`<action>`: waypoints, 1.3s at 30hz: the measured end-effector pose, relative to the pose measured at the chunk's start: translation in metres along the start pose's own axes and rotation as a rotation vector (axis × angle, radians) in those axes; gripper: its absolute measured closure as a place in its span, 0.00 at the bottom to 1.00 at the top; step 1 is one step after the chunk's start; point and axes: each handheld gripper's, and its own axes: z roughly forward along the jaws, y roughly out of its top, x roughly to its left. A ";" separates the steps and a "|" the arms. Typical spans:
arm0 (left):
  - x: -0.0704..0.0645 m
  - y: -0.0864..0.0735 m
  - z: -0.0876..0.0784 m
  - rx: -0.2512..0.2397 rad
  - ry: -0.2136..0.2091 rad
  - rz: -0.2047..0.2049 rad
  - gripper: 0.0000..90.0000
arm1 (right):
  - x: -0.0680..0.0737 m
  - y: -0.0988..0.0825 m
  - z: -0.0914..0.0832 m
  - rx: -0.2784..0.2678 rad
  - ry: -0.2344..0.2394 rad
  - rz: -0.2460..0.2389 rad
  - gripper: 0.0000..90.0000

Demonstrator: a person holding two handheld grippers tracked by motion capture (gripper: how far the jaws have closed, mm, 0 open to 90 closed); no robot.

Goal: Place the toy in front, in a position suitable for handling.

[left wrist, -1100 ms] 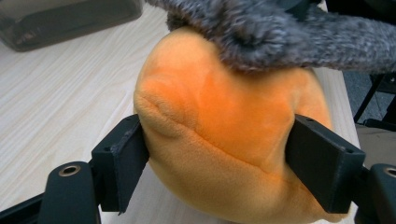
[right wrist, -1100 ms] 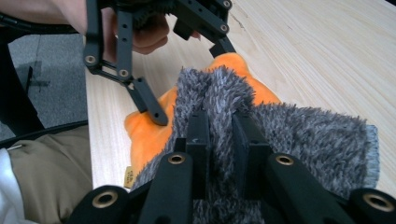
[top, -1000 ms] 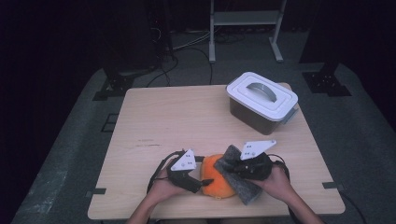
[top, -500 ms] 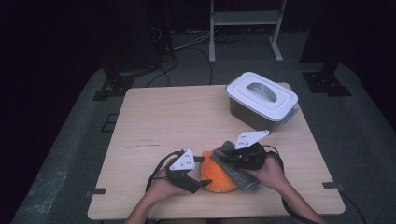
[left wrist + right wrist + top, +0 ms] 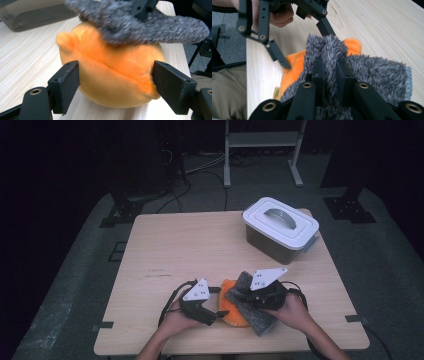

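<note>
While the left hand-held gripper [image 5: 115,82] squeezes the orange plush toy [image 5: 112,75] still near the front edge of the tabletop [image 5: 175,245], the right hand-held gripper [image 5: 328,67], pinched tight on the grey fuzzy cloth [image 5: 367,67], should rub the toy softly so it does not slip.

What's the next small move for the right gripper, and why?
Probably drag the grey fuzzy cloth a little further across the orange plush toy. The right gripper is shut on a fold of it, the cloth lies over the toy's top, and the left gripper clamps the toy's sides.
</note>
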 end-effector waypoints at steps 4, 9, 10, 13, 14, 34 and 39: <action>-0.002 0.000 0.002 0.020 0.001 0.003 0.25 | 0.006 0.005 0.003 0.006 -0.001 -0.023 0.87; -0.002 -0.002 0.001 0.031 -0.004 0.004 0.27 | 0.006 0.004 0.006 -0.009 0.022 -0.030 0.87; -0.002 -0.002 0.001 0.029 -0.002 0.006 0.27 | 0.003 0.002 0.002 -0.018 0.023 -0.019 0.87; -0.003 -0.002 0.001 0.031 0.000 0.014 0.26 | -0.006 -0.010 -0.009 -0.040 -0.003 0.046 0.86; -0.003 -0.002 0.001 0.031 -0.001 0.013 0.26 | -0.010 -0.016 -0.012 -0.052 -0.006 0.080 0.86; 0.000 0.000 0.000 0.022 -0.006 -0.029 0.22 | 0.002 -0.013 0.001 -0.110 0.077 0.048 0.86; 0.000 -0.001 -0.001 0.035 -0.016 -0.020 0.22 | -0.005 -0.008 0.002 -0.128 0.042 0.080 0.86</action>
